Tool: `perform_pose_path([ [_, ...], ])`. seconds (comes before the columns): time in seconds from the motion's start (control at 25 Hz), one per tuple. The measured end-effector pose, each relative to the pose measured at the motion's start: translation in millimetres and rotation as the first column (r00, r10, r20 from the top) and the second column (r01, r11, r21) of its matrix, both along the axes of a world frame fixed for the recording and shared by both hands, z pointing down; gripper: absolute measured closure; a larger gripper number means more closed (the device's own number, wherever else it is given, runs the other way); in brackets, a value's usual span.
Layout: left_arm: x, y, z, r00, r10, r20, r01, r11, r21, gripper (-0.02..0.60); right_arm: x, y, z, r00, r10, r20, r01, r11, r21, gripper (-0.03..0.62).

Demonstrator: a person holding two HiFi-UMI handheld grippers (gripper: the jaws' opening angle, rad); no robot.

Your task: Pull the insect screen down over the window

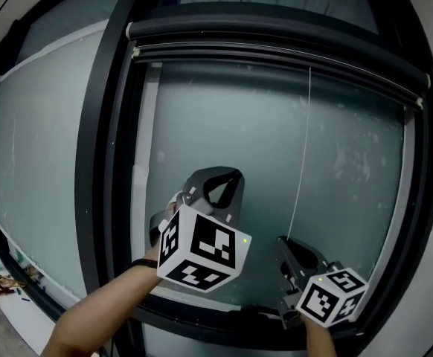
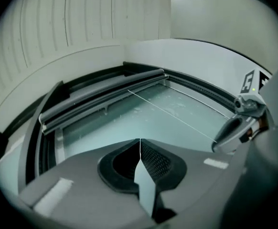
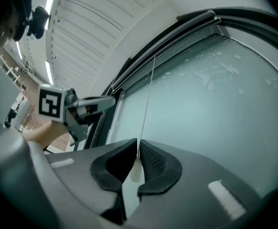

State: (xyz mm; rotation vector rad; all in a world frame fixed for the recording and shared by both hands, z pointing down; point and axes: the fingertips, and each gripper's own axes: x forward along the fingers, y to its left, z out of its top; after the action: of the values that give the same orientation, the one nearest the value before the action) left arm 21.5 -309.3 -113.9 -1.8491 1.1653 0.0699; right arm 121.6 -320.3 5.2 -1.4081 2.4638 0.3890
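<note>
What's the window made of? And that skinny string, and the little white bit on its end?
The pane looks like frosted glass: pale and milky, with blotchy marks. The frame is smooth matte black, either metal or plastic; I cannot tell which. The cord seems to be thin white string, hanging straight. The knob on its end looks like smooth white plastic and sits between the jaws of the right gripper.

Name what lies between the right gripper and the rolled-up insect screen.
A thin pull cord, running from the rolled-up insect screen down the glass into the right gripper, shut on its end; clearest in the right gripper view.
</note>
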Motion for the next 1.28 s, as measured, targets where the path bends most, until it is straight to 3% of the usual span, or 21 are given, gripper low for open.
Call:
perform_pose_path([
  [0.08,-6,10,-30,1.000,-0.027,0.002,0.027,0.996,0.084,0.560,-1,2,4,1.000,0.015,-0.003,-0.015,1.000,0.002,0.571],
  [0.2,-5,13,-68,0.994,-0.098,0.056,0.087,0.982,0.168,0.493,-2,-2,20,1.000,0.018,-0.018,-0.018,1.000,-0.021,0.571],
  [0.36,-2,7,-111,0.959,-0.248,0.140,0.200,0.936,0.290,0.436,2,-9,43,0.999,0.026,-0.021,-0.027,0.999,-0.040,0.571],
  [0.52,1,-13,-135,0.901,-0.371,0.223,0.286,0.897,0.336,0.382,5,-12,58,0.998,0.050,-0.031,-0.051,0.998,-0.036,0.571],
  [0.68,3,-41,-145,0.803,-0.514,0.303,0.383,0.833,0.398,0.339,1,-11,60,0.994,0.075,-0.078,-0.076,0.997,-0.009,0.570],
  [0.76,5,-53,-150,0.764,-0.554,0.330,0.412,0.813,0.411,0.328,1,-11,63,0.990,0.103,-0.098,-0.103,0.995,0.003,0.569],
  [0.92,9,-67,-150,0.731,-0.559,0.391,0.424,0.822,0.381,0.314,5,-9,66,0.989,0.110,-0.099,-0.110,0.994,0.006,0.569],
  [1.04,9,-70,-150,0.695,-0.584,0.419,0.438,0.807,0.397,0.325,5,-9,67,0.988,0.112,-0.109,-0.111,0.994,0.013,0.568],
  [1.2,20,-68,-148,0.675,-0.586,0.449,0.421,0.805,0.418,0.360,5,-10,71,0.985,0.123,-0.122,-0.122,0.992,0.011,0.568],
  [1.28,23,-73,-143,0.647,-0.611,0.457,0.429,0.787,0.444,0.356,5,-13,74,0.985,0.118,-0.125,-0.119,0.993,0.004,0.568],
])
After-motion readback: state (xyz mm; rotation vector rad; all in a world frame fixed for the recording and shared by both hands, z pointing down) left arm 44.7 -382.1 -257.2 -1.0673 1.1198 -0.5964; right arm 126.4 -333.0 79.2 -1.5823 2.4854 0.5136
